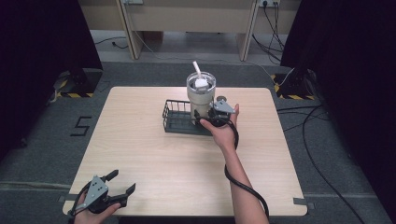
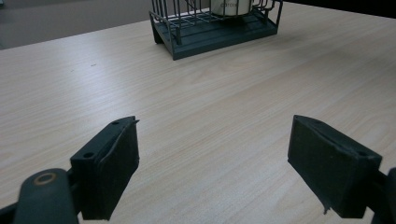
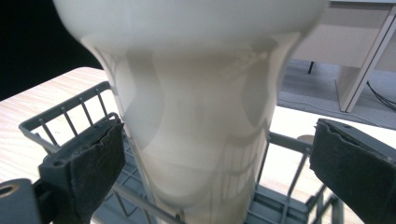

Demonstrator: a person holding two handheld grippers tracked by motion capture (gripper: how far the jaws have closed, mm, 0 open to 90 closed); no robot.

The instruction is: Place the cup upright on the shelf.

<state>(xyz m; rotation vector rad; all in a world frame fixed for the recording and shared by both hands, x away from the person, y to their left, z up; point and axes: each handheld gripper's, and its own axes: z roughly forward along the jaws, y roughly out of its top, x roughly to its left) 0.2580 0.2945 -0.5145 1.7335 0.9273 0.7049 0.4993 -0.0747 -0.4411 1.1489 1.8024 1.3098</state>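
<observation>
The tumbler stands upright in the right end of the wire basket at the far middle of the desk. I judge it stiff, smooth and slippery, top-heavy with its lid and straw, so I'd grip the narrow lower body. My right tongs straddle that base, jaws wide, gripping nothing yet. My left tongs rest open and empty at the near left corner, well apart.

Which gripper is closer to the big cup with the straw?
The right gripper. Its open fingers sit on either side of the cup in the wire basket. The left gripper is far away at the table's near corner.
</observation>
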